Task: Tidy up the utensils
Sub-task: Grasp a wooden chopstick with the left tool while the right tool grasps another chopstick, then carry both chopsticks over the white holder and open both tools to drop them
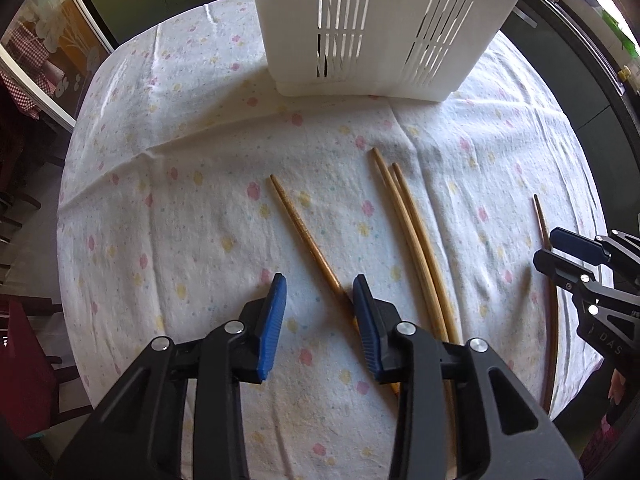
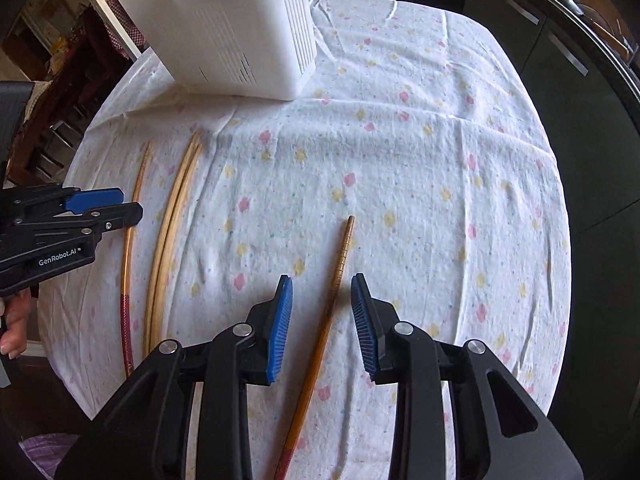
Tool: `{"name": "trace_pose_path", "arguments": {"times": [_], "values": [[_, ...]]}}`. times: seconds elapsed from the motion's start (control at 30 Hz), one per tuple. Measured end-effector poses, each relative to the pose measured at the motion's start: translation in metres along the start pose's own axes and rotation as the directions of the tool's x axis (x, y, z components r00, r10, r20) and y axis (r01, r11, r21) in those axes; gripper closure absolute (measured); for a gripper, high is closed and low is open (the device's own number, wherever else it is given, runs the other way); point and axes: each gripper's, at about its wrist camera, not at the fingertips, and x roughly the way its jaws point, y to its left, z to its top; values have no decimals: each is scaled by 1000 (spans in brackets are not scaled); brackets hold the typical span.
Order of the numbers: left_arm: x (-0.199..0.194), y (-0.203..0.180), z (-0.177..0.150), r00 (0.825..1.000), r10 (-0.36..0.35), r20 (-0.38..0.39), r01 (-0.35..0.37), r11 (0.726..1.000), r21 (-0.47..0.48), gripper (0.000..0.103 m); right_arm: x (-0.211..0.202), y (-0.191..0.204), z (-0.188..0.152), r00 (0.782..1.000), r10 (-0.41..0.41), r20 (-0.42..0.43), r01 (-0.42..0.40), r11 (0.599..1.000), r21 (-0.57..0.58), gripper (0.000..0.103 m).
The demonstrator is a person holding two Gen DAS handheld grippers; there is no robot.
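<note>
Both hand-held grippers are held low over the surface (image 1: 192, 208), which is covered by a white cloth with small pink and yellow flowers. On the left hand-held gripper (image 1: 319, 285) the jaws are spread wide and nothing is gripped; a brown chopstick (image 1: 302, 228) is seen running under its right-hand finger, though contact cannot be judged. Just beside it a pair of pale chopsticks (image 1: 404, 208) is laid side by side, touching. On the right hand-held gripper (image 2: 322, 285) the jaws are likewise spread wide and nothing is gripped; a dark ridged chopstick (image 2: 342, 256) is framed between its blue pads (image 2: 280, 320), lying flat on the cloth. From the left wrist view this chopstick (image 1: 541, 216) is seen well apart from the pale pair. A white slotted utensil holder (image 1: 368, 28) is stood upright at the far side of the cloth, beyond all the chopstick tips.
</note>
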Motion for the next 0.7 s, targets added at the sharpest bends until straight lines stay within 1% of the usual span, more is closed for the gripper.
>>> {"name": "trace_pose_path", "arguments": {"times": [0.07,0.13,0.2,0.27,0.33,0.43,0.53,0.7], "values": [[0,-1,0,1000,-3,2,3,1000,-2,69,2,4,1,1000,-19,-5,18,1000,-10,72],[2,7,-2,1000,-4,4,4,1000,-2,70,5,8,3,999,-51,1,51,999,-19,81],[4,6,0,1000,-7,8,7,1000,-2,70,6,7,3,998,-57,5,57,998,-17,91],[4,8,0,1000,-13,13,13,1000,-11,74,5,2,2,999,-44,7,44,999,-1,96],[4,12,1,1000,-22,21,22,1000,-19,89,0,0,1,999,-33,29,33,999,16,97],[3,21,4,999,-50,22,51,998,-33,94,-18,-8,-3,997,17,73,-20,999,37,97],[2,27,4,997,-71,25,72,997,-42,96,-40,-11,-4,991,44,127,-50,998,45,97],[-8,32,5,994,-96,57,98,995,-31,97,-81,-12,-9,973,76,217,-88,995,45,97]]}}
